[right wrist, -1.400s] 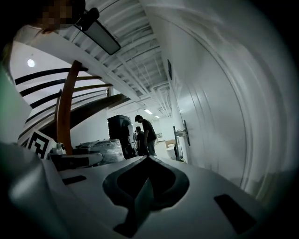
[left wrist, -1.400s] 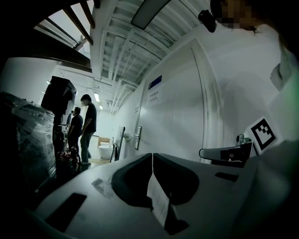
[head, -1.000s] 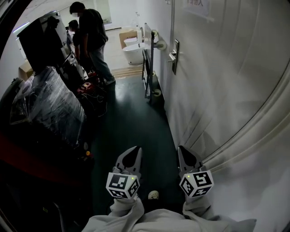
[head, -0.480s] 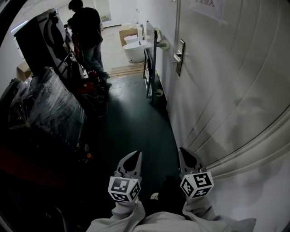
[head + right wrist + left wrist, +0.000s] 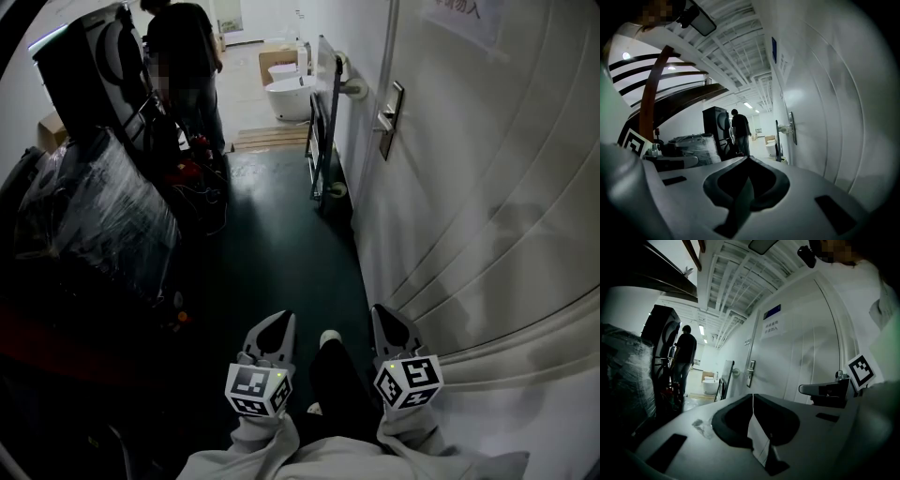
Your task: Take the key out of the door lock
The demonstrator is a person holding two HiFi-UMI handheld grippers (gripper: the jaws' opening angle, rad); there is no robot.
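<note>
Currently: left gripper [image 5: 272, 324] and right gripper [image 5: 387, 319] are side by side, well short of the lock plate [image 5: 391, 119] on the white door [image 5: 445, 122]. Left jaws are pressed together with nothing between them. Right jaws are likewise closed tip to tip, empty. Key: too small to make out at the lock plate in any view. Metal rack [image 5: 323, 141] stands near the lock plate, lower down; white basin [image 5: 291, 94] lies beyond it. Person [image 5: 183, 47] stands across the corridor from the lock plate, beside a plastic-wrapped load [image 5: 94, 216].
</note>
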